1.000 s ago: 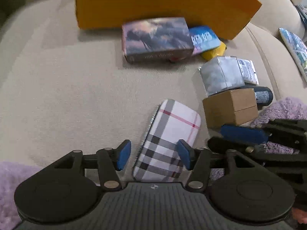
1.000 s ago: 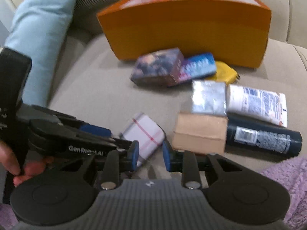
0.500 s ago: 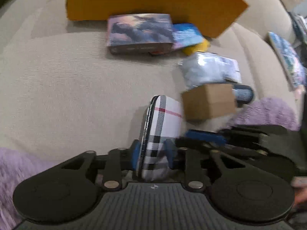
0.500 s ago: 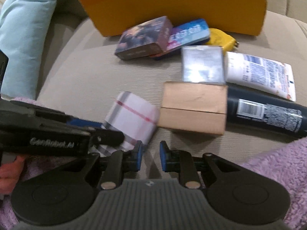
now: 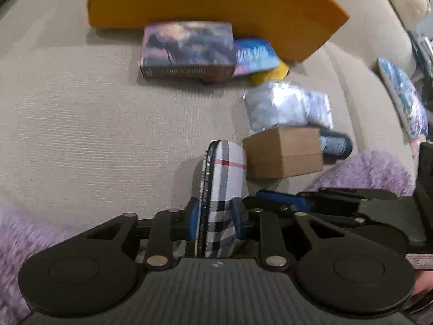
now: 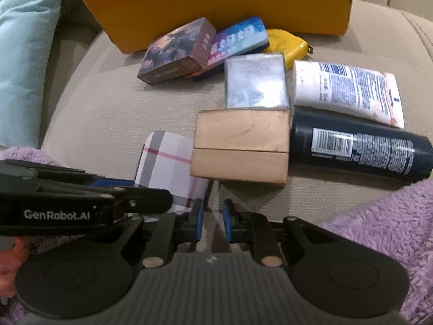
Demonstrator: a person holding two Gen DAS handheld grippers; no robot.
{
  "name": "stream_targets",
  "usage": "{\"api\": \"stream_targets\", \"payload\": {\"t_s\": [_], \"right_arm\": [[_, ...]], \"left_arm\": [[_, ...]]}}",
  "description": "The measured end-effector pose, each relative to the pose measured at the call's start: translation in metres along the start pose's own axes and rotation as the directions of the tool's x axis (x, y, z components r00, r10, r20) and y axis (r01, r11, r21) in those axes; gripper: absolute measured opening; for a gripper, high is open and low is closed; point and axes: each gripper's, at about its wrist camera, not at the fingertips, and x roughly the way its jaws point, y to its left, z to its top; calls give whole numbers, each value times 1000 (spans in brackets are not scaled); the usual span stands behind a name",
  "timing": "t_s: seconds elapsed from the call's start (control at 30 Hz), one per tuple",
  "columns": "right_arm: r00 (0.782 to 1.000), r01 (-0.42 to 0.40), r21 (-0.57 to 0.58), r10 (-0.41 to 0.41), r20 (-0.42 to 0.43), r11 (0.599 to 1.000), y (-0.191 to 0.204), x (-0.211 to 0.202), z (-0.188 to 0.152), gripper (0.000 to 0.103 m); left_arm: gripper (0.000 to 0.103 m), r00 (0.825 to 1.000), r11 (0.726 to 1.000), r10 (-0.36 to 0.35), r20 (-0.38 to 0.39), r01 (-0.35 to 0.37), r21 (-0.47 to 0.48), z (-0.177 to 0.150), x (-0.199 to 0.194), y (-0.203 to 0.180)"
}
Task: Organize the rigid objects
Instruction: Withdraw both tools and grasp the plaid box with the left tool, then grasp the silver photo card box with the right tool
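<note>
My left gripper is shut on a plaid glasses case, held on edge just above the beige couch seat; the case also shows in the right wrist view. My right gripper is nearly shut and empty, just in front of a brown cardboard box, and reaches in beside the left one. An orange bin stands at the back of the seat.
A dark picture box, a blue packet, a yellow tape measure, a silver box, a white tube and a dark spray can lie around. A light blue cushion lies left.
My left gripper closed on the plaid case and tipped it from flat onto its edge. My right gripper narrowed and moved closer to the brown box.
</note>
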Motion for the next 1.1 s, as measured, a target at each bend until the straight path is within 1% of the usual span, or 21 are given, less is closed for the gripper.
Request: {"api": "stream_targets", "payload": {"t_s": [0.07, 0.17, 0.27, 0.33, 0.4, 0.43, 0.47, 0.57, 0.6, 0.63, 0.7, 0.73, 0.8, 0.87, 0.9, 0.93, 0.97, 1.0, 1.07, 1.1], "right_arm": [[1000, -27, -7, 27, 10, 1000, 8, -4, 2, 18], [998, -48, -51, 51, 47, 998, 25, -12, 7, 19], [993, -79, -65, 85, 87, 995, 37, -18, 19, 19], [991, -77, -52, 83, 105, 996, 42, -18, 29, 19], [989, -58, -41, 63, 132, 997, 44, -17, 42, 21], [988, -49, -37, 54, 145, 998, 45, -16, 49, 26], [986, -36, -34, 41, 159, 999, 46, -14, 56, 29], [982, -5, -22, 9, 189, 1000, 45, -10, 76, 31], [982, 22, -20, -18, 188, 1000, 43, -10, 82, 35], [980, 31, -4, -30, 198, 1000, 40, -9, 89, 42], [977, 45, 25, -49, 209, 999, 32, -6, 101, 46], [977, 54, 34, -60, 203, 998, 28, -4, 106, 47], [980, 61, 51, -70, 184, 997, 21, 3, 114, 47], [985, 49, 67, -59, 162, 997, 17, 10, 117, 47], [987, 36, 70, -47, 157, 997, 17, 13, 117, 43], [988, 29, 67, -38, 147, 997, 19, 17, 117, 37], [990, 31, 53, -38, 136, 998, 22, 19, 116, 34], [992, 19, 43, -24, 120, 999, 26, 22, 115, 33], [998, -13, 50, 10, 60, 999, 34, 27, 107, 28], [999, -26, 41, 24, 33, 999, 39, 30, 102, 21]], "left_arm": [[20, 999, 1000, 2, 46, -1, -17, -4, -16, 2], [19, 993, 998, 47, 109, -42, -40, -7, -37, 7], [19, 983, 994, 87, 163, -75, -81, -4, -54, 19], [19, 975, 989, 111, 190, -91, -112, 2, -60, 25], [19, 969, 986, 125, 212, -98, -133, 9, -63, 30], [19, 967, 985, 129, 221, -99, -140, 13, -64, 32], [19, 965, 984, 133, 227, -101, -144, 16, -64, 34], [19, 959, 981, 151, 239, -115, -158, 25, -64, 39], [19, 958, 980, 154, 242, -117, -162, 28, -63, 42], [19, 958, 979, 153, 244, -114, -168, 31, -62, 45], [19, 958, 978, 149, 243, -107, -181, 35, -59, 50], [19, 958, 976, 151, 242, -106, -190, 38, -57, 53], [19, 958, 973, 160, 240, -112, -203, 44, -52, 56], [19, 958, 971, 159, 238, -108, -215, 48, -49, 59], [19, 959, 970, 157, 235, -105, -220, 49, -49, 61], [19, 960, 969, 157, 233, -104, -225, 50, -48, 62], [19, 960, 968, 160, 231, -106, -228, 51, -49, 63], [19, 960, 966, 164, 229, -110, -232, 50, -50, 64], [19, 955, 960, 193, 226, -136, -245, 47, -53, 66], [19, 951, 956, 210, 228, -151, -251, 45, -55, 68]]}}
